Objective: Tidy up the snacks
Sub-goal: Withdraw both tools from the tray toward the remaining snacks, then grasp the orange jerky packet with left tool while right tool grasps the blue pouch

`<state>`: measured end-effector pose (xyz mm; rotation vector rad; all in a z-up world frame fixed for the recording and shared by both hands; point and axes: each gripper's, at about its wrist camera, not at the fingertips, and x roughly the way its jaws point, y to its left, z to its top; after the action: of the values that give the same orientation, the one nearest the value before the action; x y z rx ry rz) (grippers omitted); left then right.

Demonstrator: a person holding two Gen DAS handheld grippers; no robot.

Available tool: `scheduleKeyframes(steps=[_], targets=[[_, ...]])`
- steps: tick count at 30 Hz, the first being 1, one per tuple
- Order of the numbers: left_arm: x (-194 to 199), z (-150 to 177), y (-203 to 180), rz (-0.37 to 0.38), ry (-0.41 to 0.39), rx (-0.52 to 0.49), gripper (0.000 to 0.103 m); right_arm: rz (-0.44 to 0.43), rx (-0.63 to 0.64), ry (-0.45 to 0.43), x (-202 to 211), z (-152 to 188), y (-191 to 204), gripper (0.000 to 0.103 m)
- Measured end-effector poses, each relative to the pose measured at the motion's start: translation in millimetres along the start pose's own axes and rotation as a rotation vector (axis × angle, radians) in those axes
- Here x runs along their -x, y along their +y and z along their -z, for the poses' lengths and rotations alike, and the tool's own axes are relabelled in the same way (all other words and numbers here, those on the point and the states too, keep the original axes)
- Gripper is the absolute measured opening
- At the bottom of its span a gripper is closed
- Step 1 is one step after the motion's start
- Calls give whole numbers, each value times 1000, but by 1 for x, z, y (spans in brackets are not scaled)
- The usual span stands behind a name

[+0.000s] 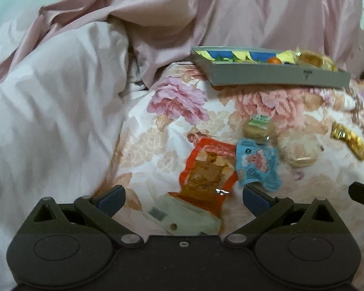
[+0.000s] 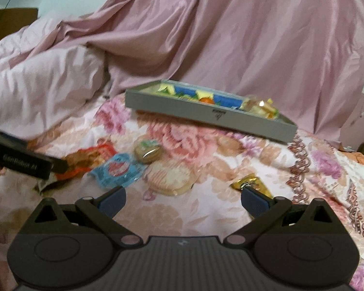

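Observation:
Loose snacks lie on a floral bedspread. In the left wrist view my left gripper (image 1: 183,200) is open, just above an orange packet (image 1: 207,169); a light blue packet (image 1: 257,163) lies by its right finger. Beyond are a round cookie pack (image 1: 257,127), a pale wafer pack (image 1: 297,150) and a gold bar (image 1: 349,140). A grey tray (image 1: 274,76) holding several snacks sits further back. In the right wrist view my right gripper (image 2: 183,200) is open and empty, near the wafer pack (image 2: 169,175) and the gold bar (image 2: 251,184). The tray (image 2: 206,115) lies beyond.
Rumpled pink bedding (image 1: 60,109) rises on the left and a pink satin sheet (image 2: 230,36) drapes behind the tray. The left gripper body (image 2: 19,162) enters the right wrist view from the left, over the orange packet (image 2: 89,157) next to the blue packet (image 2: 117,169).

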<state>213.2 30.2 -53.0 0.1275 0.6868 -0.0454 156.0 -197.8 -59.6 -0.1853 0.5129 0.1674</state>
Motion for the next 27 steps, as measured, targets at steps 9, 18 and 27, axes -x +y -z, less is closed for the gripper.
scheduleKeyframes(steps=[9, 18, 27], targets=[[-25, -1, -4, 123, -1, -214, 102, -131, -94, 119, -23, 5, -4, 103], [-52, -2, 10, 215, 43, -210, 102, -314, -291, 205, -43, 1, -18, 103], [-60, 1, 23, 279, 67, -161, 102, -382, -334, 297, -97, -42, 7, 100]])
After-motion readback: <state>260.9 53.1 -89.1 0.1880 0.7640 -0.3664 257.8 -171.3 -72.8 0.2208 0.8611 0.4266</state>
